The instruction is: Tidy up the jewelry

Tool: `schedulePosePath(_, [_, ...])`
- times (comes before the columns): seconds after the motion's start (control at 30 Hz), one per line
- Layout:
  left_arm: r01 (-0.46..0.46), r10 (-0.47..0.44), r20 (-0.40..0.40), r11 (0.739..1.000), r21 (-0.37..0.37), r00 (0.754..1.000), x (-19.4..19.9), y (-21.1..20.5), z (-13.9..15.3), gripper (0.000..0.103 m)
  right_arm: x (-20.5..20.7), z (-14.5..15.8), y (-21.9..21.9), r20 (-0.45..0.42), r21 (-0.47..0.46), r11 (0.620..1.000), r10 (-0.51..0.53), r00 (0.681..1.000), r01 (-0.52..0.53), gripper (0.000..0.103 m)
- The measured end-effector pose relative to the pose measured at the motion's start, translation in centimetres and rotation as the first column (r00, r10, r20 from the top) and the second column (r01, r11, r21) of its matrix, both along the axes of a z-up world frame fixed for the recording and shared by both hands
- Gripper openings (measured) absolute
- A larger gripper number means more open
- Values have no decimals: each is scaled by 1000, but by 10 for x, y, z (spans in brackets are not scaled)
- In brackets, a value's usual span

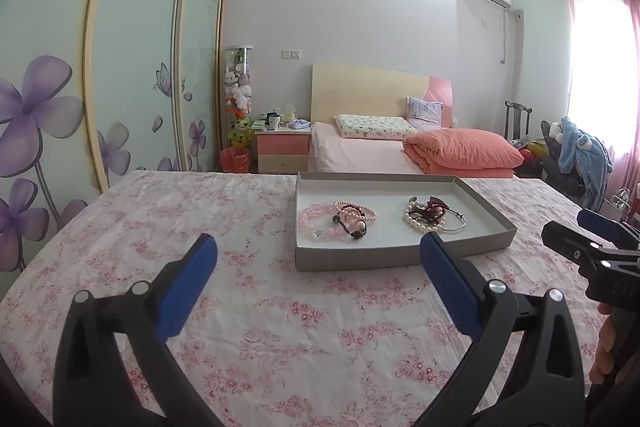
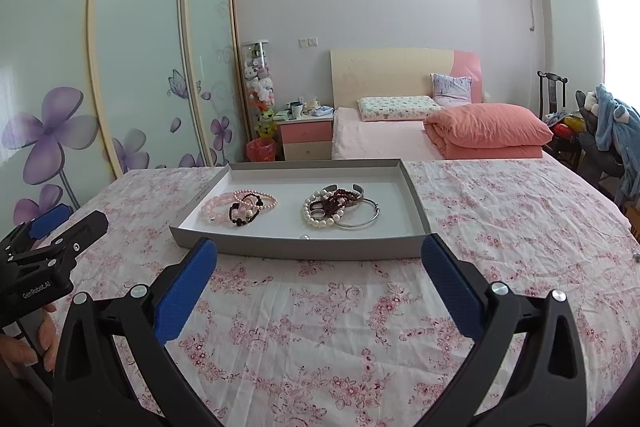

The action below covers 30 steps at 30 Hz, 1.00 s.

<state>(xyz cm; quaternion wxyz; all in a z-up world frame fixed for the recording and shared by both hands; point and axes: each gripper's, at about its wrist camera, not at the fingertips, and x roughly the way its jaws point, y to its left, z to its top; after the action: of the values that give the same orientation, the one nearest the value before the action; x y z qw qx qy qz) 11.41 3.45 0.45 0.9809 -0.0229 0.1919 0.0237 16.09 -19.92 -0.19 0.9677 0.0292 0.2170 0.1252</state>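
Bench w/ pink floral cloth point(image 2: 320, 327) fills the foreground in both views. On it, a shallow grey cardboard tray w/ white inside point(image 2: 304, 247), lying flat toward the far edge.

Left gripper point(image 1: 318, 253) – black frame, blue-padded fingers point(image 1: 192, 279) spread wide, nothing between them; it hangs over the cloth just short of the tray's near wall. Right gripper point(image 2: 319, 255) likewise released, fingers point(image 2: 188, 283) wide apart & empty, tips level w/ the tray's near wall. Each gripper also shows at the edge of the other's view, held by a hand point(image 2: 28, 339).

Inside the tray, two heaps, apart from each other:
- left heap: pink bead bracelets point(image 2: 240, 205) tangled w/ a dark bead bracelet point(image 2: 240, 217).
- right heap: white pearl bracelet point(image 2: 318, 217), dark red bead string point(image 2: 340, 201), plain silver bangle point(image 2: 360, 217) – all overlapping.

One small clear bead point(image 2: 304, 237) sits alone by the tray's near wall.
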Motion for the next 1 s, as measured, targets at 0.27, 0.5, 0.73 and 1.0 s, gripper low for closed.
schedulePosePath(0.27, [1,-1,-1,1000,-2,1000,0,-1,-1,99,-1,0,-1,1,0,1000,2,1000,-2,101])
schedulePosePath(0.5, [1,-1,-7,1000,-2,1000,2,-1,-3,99,1,0,1,-6,3,1000,6,1000,-6,101])
schedulePosePath(0.73, [3,-4,-12,1000,-3,1000,3,0,-5,99,1,0,1,-6,3,1000,5,1000,-5,101])
schedulePosePath(1.0, [-2,2,-17,1000,-5,1000,5,1,-8,99,1,0,0,-6,3,1000,6,1000,-6,101])
